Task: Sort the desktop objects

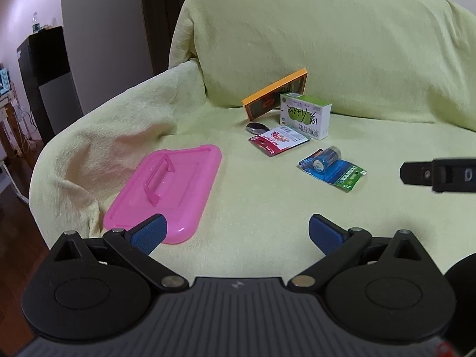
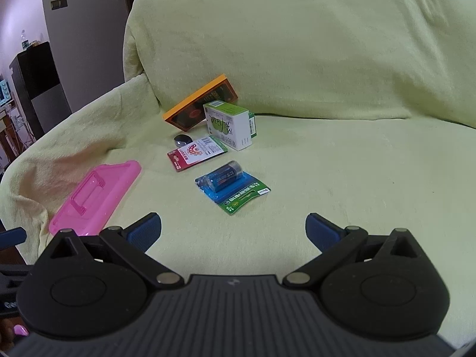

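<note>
Both my grippers hang wide open and empty over the sofa seat.

Left wrist view: my left gripper (image 1: 235, 229) is spread wide, gripping nothing; its left pad overlaps the near end of a pink lid (image 1: 166, 190), handle up, by the seat's left edge. Right wrist view: my right gripper (image 2: 233, 229) gapes equally, empty. Ahead lies a battery pack (image 2: 232, 187); beyond it a red card (image 2: 195, 153), a green-white box (image 2: 230, 126) and an orange box (image 2: 199, 105) against the backrest.
</note>
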`<state>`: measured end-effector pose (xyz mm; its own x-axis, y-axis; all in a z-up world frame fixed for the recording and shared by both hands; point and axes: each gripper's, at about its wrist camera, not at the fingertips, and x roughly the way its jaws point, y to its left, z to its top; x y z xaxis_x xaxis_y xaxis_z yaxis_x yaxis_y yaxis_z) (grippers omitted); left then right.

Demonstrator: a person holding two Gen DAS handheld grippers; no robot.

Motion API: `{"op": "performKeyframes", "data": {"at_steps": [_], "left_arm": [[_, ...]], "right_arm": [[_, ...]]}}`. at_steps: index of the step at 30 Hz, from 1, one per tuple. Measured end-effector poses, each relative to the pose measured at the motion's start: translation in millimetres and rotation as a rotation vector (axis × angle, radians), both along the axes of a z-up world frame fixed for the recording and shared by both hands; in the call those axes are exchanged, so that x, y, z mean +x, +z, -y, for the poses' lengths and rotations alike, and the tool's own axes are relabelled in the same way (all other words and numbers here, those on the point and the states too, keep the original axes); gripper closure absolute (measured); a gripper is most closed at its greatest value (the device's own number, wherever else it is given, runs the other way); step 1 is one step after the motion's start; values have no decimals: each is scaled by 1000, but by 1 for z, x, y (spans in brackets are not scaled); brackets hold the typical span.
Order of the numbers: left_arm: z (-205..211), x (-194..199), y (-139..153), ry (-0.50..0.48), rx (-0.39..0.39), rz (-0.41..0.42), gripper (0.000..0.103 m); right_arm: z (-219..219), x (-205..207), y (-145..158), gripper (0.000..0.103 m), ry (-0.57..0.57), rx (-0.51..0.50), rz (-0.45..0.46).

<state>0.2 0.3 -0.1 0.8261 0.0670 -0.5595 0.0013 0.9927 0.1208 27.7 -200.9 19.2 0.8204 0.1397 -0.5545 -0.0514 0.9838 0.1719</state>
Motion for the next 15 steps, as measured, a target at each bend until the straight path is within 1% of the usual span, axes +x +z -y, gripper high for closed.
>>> {"op": "performKeyframes", "data": {"at_steps": [3,5,7,9,10,12,15], "left_arm": [[-3,2,-1,2,-21,-16,1],[-6,4,-2,0,-35,-28,1],[-12,14,-7,-14,-52,-55,1],[-15,30,-11,-16,-65,-85,1],[-17,36,-11,-15,-66,-85,1],[-17,37,-19,-24,-55,-48,1],[-16,44,-24,-21,-47,-38,1]], "right_arm": [[0,-4,0,1,-4,-14,1],[-4,7,2,1,-12,-32,-40],[-10,15,2,1,-18,-54,-37],[-6,21,-3,1,-20,-53,-26],[-5,23,-5,1,-22,-55,-20],[-3,28,-9,1,-25,-58,-11],[-2,35,-16,1,-27,-58,-4]]}}
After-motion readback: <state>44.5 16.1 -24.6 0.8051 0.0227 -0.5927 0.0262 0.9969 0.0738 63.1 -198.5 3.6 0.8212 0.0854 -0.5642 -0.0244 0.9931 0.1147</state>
